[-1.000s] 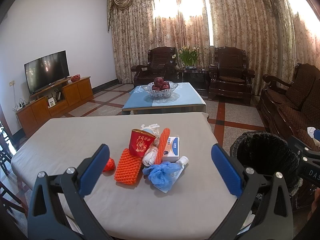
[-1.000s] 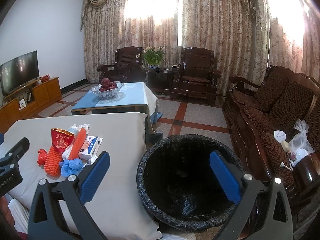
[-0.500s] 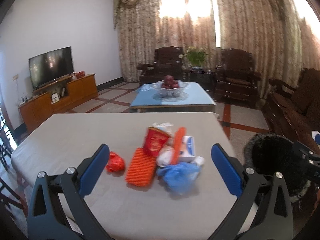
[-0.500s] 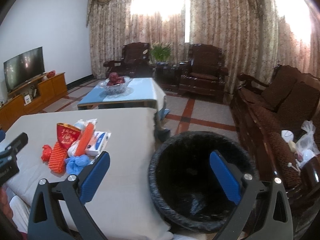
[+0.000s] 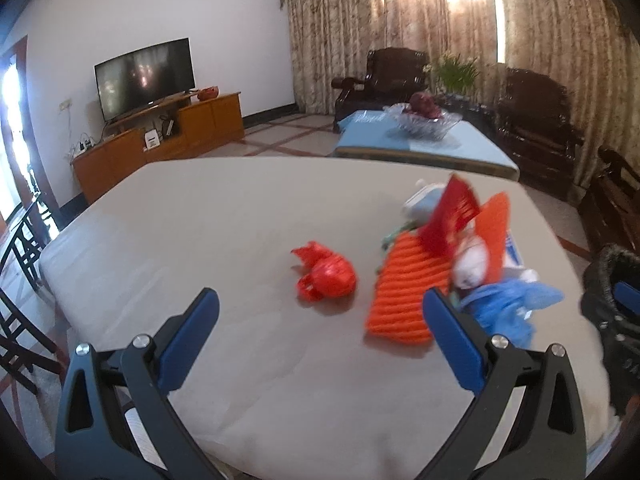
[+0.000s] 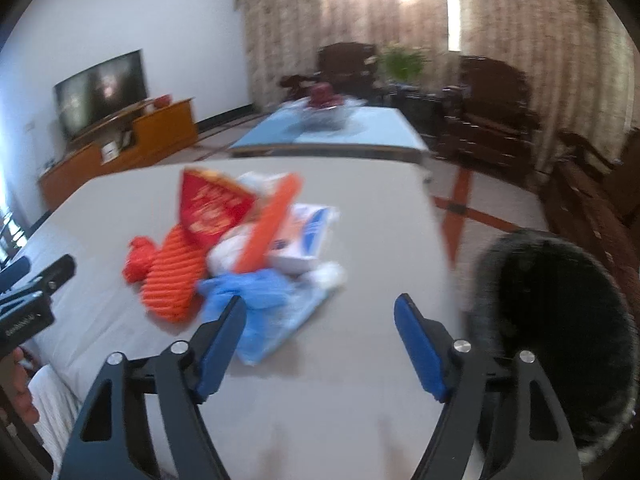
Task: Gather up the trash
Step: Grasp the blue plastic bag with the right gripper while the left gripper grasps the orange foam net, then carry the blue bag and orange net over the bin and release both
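A pile of trash lies on the grey table [image 5: 200,220]: a crumpled red bag [image 5: 326,278], an orange ribbed foam sleeve [image 5: 404,286], a red paper cup [image 5: 452,216], a blue plastic wad [image 5: 508,304] and a white box [image 6: 304,236]. My left gripper [image 5: 320,328] is open and empty, just short of the red bag. My right gripper [image 6: 320,330] is open and empty over the table, its left finger close to the blue wad [image 6: 256,292]. The black-lined trash bin [image 6: 556,328] stands right of the table.
A blue coffee table with a fruit bowl [image 5: 424,124] stands beyond the table. Dark wooden armchairs [image 5: 536,116] line the curtains. A TV on a wooden cabinet [image 5: 160,140] is at the left wall. Dark chairs [image 5: 20,240] stand at the table's left.
Both grippers have swung left and moved in over the table toward the trash pile. The bin has slid from the middle of the right wrist view to its right edge. Both stay open.
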`<state>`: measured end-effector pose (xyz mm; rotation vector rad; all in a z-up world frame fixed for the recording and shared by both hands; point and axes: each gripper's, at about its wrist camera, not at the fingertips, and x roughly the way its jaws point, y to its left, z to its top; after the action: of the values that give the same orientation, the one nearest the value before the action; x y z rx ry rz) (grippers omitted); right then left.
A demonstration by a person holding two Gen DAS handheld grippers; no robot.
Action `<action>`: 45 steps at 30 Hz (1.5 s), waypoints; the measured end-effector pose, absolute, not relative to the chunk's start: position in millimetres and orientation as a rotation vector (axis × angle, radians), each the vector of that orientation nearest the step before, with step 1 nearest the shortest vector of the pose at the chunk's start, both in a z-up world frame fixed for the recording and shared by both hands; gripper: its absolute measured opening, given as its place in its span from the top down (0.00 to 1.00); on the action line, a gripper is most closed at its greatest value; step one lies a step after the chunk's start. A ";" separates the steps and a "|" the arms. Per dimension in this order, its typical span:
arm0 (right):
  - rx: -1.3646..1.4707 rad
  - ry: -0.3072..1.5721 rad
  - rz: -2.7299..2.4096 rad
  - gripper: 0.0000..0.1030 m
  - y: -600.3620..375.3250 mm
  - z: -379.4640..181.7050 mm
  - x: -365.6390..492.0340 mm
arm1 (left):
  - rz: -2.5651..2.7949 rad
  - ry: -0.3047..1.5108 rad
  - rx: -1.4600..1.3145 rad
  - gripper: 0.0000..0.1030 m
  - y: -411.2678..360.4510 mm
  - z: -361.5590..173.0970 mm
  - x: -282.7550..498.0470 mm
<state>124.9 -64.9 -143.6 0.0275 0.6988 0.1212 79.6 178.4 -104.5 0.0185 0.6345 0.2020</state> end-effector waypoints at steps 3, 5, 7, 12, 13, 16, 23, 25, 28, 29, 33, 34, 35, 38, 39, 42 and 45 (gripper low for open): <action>0.025 0.724 0.146 0.27 -46.6 -156.6 142.9 | 0.210 0.648 0.023 0.05 185.9 -114.9 83.6; 0.024 0.743 0.148 0.27 -42.6 -162.7 151.8 | 0.209 0.656 0.020 0.05 190.5 -119.4 86.9; 0.007 0.764 0.147 0.27 -37.8 -169.5 159.6 | 0.204 0.661 0.010 0.05 195.5 -122.8 86.6; 0.005 0.831 0.187 0.40 -34.6 -185.5 173.4 | 0.189 0.680 -0.002 0.05 197.2 -132.7 95.5; 0.008 0.842 0.211 0.50 -33.5 -186.9 173.6 | 0.185 0.681 0.004 0.05 196.3 -133.6 97.0; -0.009 0.841 0.269 0.72 -28.2 -187.7 170.2 | 0.171 0.690 0.007 0.05 193.8 -136.2 102.8; 0.036 0.817 0.336 0.83 -46.5 -169.5 152.3 | 0.114 0.724 0.006 0.10 181.3 -145.4 116.3; 0.032 0.812 0.327 0.83 -54.4 -163.7 143.2 | 0.087 0.733 0.013 0.12 173.0 -149.7 122.0; 0.040 0.811 0.290 0.84 -70.1 -157.7 134.1 | 0.045 0.747 0.043 0.14 157.8 -158.4 131.2; 0.039 0.810 0.273 0.84 -75.9 -156.4 131.7 | 0.030 0.760 0.054 0.18 152.1 -163.0 135.9; 0.019 0.812 0.230 0.83 -89.9 -156.2 128.7 | -0.019 0.804 0.063 0.32 137.6 -178.5 150.6; 0.020 0.813 0.228 0.83 -91.6 -157.5 127.8 | -0.033 0.813 0.065 0.36 133.5 -182.4 155.0; 0.021 0.816 0.225 0.83 -93.8 -157.4 127.8 | -0.043 0.820 0.063 0.41 131.2 -185.0 158.1; 0.014 0.816 0.219 0.83 -99.1 -158.5 128.2 | -0.080 0.844 0.047 0.54 125.6 -191.9 163.9; 0.013 0.816 0.217 0.83 -98.0 -158.6 127.7 | -0.085 0.841 0.054 0.57 123.4 -192.4 163.8; 0.021 0.813 0.214 0.83 -99.0 -157.1 127.9 | -0.088 0.826 0.094 0.75 116.2 -191.6 159.0; 0.027 0.806 0.212 0.83 -98.9 -154.5 127.1 | -0.084 0.822 0.093 0.86 115.3 -186.8 152.7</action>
<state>127.1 -98.9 -154.5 0.0273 0.8056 0.2120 152.7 115.3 -186.8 0.0930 0.8216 -0.0845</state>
